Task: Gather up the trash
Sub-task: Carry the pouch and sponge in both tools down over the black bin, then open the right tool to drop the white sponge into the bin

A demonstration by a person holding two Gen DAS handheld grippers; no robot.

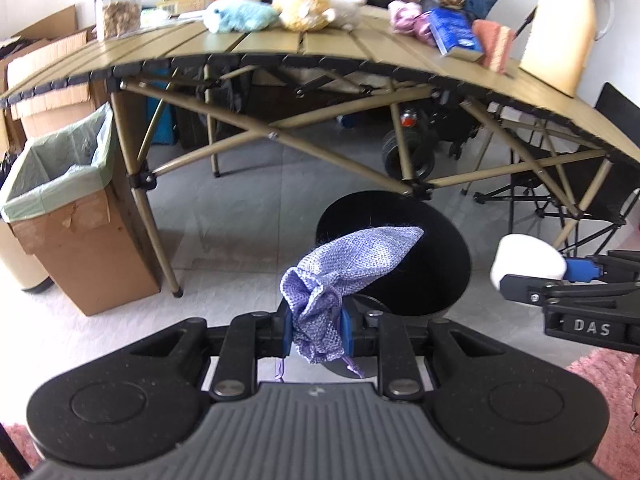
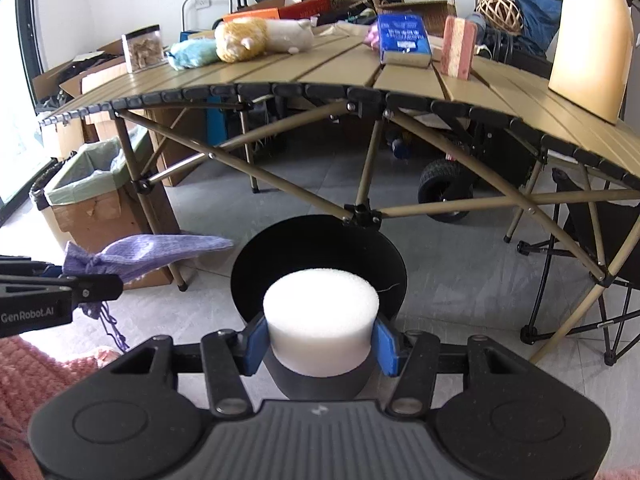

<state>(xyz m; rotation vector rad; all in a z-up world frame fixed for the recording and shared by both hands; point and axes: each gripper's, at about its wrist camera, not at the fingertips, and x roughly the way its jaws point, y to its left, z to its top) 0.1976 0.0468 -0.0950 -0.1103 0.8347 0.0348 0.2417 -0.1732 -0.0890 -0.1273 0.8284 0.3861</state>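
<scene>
My left gripper [image 1: 316, 330] is shut on a purple mesh drawstring pouch [image 1: 344, 268], held above the near rim of a round black bin [image 1: 432, 280] on the floor. My right gripper [image 2: 320, 344] is shut on a white foam cylinder [image 2: 320, 316], held over the same black bin [image 2: 280, 256]. In the left wrist view the foam cylinder [image 1: 528, 260] and right gripper [image 1: 560, 276] show at the right of the bin. In the right wrist view the pouch [image 2: 152, 256] and left gripper [image 2: 72, 280] show at the left.
A folding slatted table [image 1: 280, 48] stands behind the bin, with plush toys [image 1: 300, 8], a blue book [image 1: 452, 32], a pink sponge [image 1: 496, 44] and a cream jug [image 1: 564, 28]. A cardboard box lined with a green bag [image 1: 60, 184] stands left. A folding chair [image 2: 592, 264] stands right. Pink rug [image 2: 36, 384] lies near.
</scene>
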